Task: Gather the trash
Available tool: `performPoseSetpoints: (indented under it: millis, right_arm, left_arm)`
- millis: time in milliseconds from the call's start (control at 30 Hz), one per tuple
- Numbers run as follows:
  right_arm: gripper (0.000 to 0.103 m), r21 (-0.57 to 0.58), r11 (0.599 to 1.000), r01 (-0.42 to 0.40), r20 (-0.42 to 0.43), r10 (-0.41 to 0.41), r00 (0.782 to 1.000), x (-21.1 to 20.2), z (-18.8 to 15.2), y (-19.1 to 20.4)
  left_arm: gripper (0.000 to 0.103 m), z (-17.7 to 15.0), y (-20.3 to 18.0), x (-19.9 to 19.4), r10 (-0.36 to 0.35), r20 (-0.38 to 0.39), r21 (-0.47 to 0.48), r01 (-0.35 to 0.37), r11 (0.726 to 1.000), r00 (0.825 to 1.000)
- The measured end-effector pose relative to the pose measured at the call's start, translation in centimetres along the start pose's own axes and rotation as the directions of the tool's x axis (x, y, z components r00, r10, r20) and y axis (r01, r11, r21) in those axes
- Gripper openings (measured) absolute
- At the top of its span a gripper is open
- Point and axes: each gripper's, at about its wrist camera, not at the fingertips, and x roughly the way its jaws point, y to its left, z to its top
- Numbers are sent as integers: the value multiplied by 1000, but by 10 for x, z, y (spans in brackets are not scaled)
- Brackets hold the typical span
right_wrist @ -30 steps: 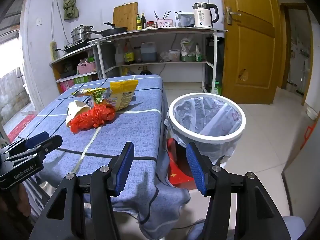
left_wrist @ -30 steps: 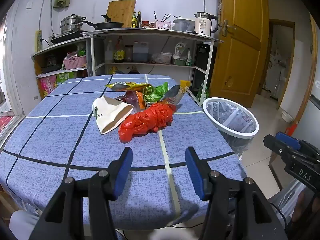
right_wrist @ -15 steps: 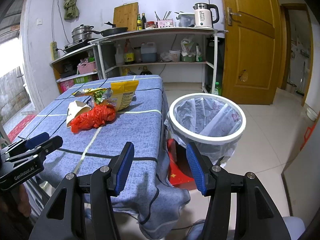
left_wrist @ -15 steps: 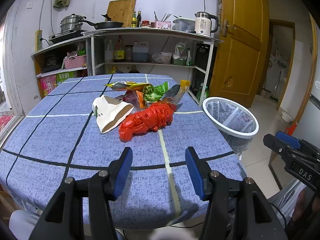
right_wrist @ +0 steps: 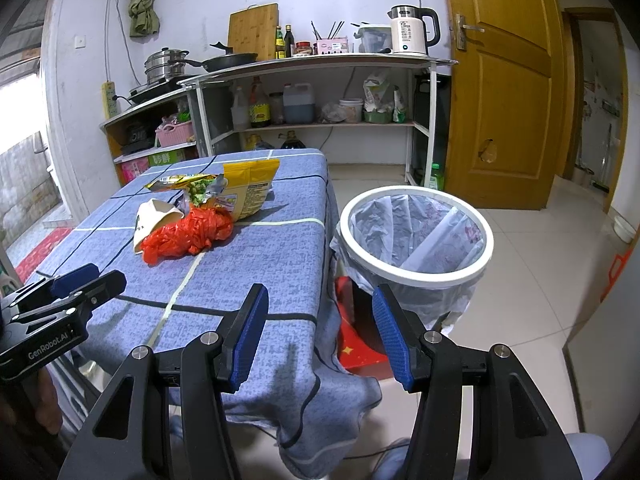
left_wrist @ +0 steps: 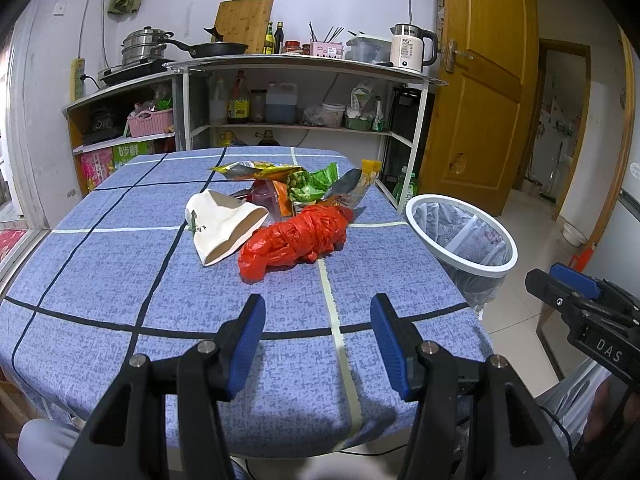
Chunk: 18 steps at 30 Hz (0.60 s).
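Note:
A pile of trash lies mid-table: a crumpled red plastic bag (left_wrist: 296, 240) (right_wrist: 188, 236), a crushed white paper cup (left_wrist: 222, 226) (right_wrist: 154, 220), a green wrapper (left_wrist: 312, 182), a yellow snack bag (right_wrist: 248, 188) and other wrappers (left_wrist: 256, 170). A white-rimmed trash bin (left_wrist: 460, 236) (right_wrist: 414, 236) with a clear liner stands on the floor at the table's right edge. My left gripper (left_wrist: 318, 340) is open and empty above the table's near edge. My right gripper (right_wrist: 320, 332) is open and empty over the table's front right corner, left of the bin.
The table has a blue checked cloth (left_wrist: 120, 248) that hangs over its corner (right_wrist: 316, 400). Kitchen shelves (left_wrist: 288, 92) with pots, bottles and a kettle (left_wrist: 410, 50) stand behind. A wooden door (left_wrist: 480, 92) is at the right. A red stool (right_wrist: 360, 340) sits under the bin.

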Motion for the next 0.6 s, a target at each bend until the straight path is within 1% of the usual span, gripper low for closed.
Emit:
performPoseSetpoints:
  millis: [600]
  right_arm:
    - [55, -4, 1000, 3, -2, -3, 1000, 2, -2, 4]
  left_arm:
    - [57, -4, -1, -1, -3, -5, -3, 3, 1000, 1000]
